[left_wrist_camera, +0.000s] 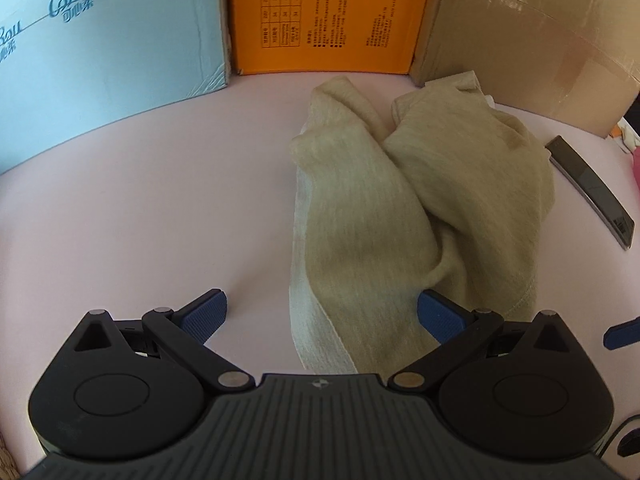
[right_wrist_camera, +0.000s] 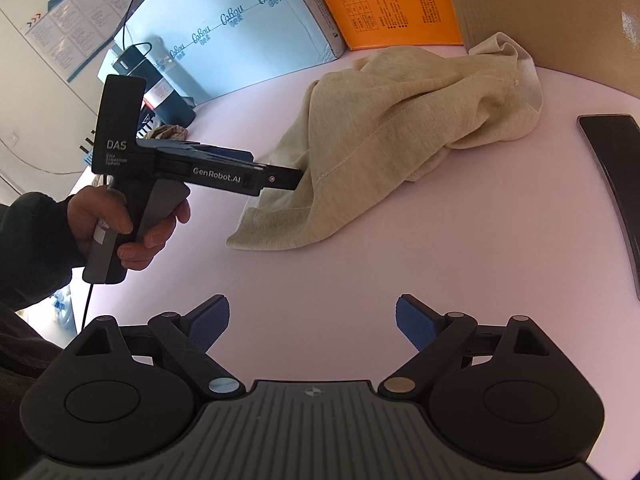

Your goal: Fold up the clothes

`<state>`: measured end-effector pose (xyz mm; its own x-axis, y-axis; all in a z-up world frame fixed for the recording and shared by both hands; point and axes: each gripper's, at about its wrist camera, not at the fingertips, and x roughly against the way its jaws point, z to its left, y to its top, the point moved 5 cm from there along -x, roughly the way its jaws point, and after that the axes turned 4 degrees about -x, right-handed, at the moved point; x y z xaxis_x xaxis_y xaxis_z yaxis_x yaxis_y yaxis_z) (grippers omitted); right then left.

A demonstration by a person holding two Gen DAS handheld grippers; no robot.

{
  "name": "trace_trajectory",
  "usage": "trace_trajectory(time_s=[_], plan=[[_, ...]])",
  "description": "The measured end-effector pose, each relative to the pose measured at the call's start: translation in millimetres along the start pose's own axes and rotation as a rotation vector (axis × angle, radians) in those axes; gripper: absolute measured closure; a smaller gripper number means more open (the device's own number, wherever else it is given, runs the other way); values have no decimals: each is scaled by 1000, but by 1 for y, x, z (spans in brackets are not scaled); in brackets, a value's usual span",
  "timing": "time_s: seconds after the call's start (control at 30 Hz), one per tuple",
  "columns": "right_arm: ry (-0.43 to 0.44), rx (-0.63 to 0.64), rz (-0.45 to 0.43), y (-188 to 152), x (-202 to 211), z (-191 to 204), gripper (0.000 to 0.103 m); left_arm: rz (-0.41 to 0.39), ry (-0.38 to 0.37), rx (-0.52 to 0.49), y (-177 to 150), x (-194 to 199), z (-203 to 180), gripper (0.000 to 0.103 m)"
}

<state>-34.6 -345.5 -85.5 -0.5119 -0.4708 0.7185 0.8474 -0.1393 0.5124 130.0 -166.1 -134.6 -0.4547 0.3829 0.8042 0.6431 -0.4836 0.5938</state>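
On pink bench (left_wrist_camera: 140, 208), before boxes (left_wrist_camera: 328, 16): beige garment (left_wrist_camera: 380, 208) in a crumpled heap, no flat fold anywhere, hem edge (right_wrist_camera: 276, 236) draped nearest. Left gripper (left_wrist_camera: 322, 318) spread wide, right-hand pad against cloth, nothing pinched. Right gripper (right_wrist_camera: 313, 320) spread too, over bare bench, apart from garment. Folding, by the look of it, wholly outstanding: spreading flat and all folds left

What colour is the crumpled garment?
Beige knit garment, paler inside; right wrist view shows it best.
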Motion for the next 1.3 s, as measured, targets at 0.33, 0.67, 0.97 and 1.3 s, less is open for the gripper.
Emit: trace_trajectory(time_s=[0.33,0.67,0.97,1.3], plan=[[-95,-258,-283,43,31,-45,9,3,-316,-184,-4,37,-70,75],[-146,-339,-377,74,48,-70,3,-159,-527,-288,-6,109,-101,27],[-101,-360,-276,63,6,-57,3,-55,67,-32,19,25,14,18],[-109,-327,-272,85,-27,-46,2,5,-64,-17,-1,8,14,57]])
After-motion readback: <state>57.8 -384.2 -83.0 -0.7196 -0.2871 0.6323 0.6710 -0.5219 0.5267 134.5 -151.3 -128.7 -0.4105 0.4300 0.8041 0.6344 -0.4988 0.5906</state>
